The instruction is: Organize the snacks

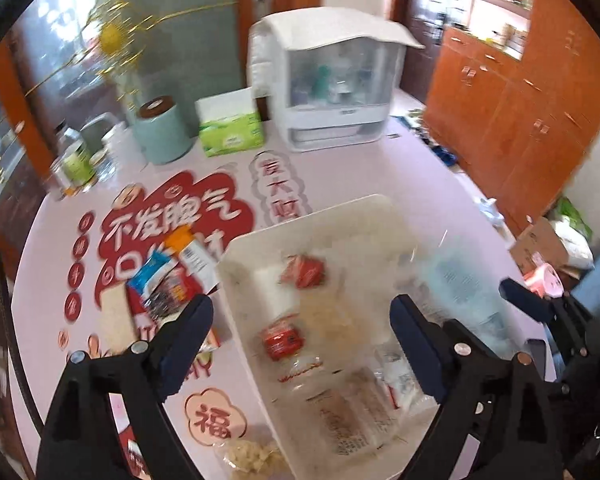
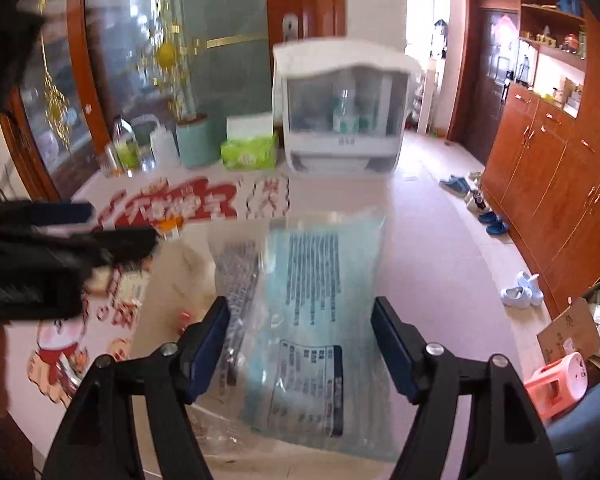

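A white tray (image 1: 316,216) sits on the pink table and holds several snacks: red packets (image 1: 302,272), a red-capped jar (image 1: 282,338) and beige wrapped bars (image 1: 344,416). My left gripper (image 1: 302,320) is open above the tray, empty. More snack packets (image 1: 168,276) lie on the table left of the tray. A large pale-blue clear bag (image 2: 308,300) lies between the fingers of my right gripper (image 2: 300,328), whose jaws stand wide apart. The bag shows blurred in the left wrist view (image 1: 456,280) at the tray's right side. The left gripper shows in the right wrist view (image 2: 60,232).
At the table's back stand a white cabinet-like appliance (image 1: 332,88), a green tissue box (image 1: 230,128), a mint canister (image 1: 162,132) and bottles (image 1: 74,156). A bag of pale pieces (image 1: 252,456) lies near the front edge. Wooden cabinets (image 2: 548,184), shoes and a pink stool (image 2: 560,380) are right.
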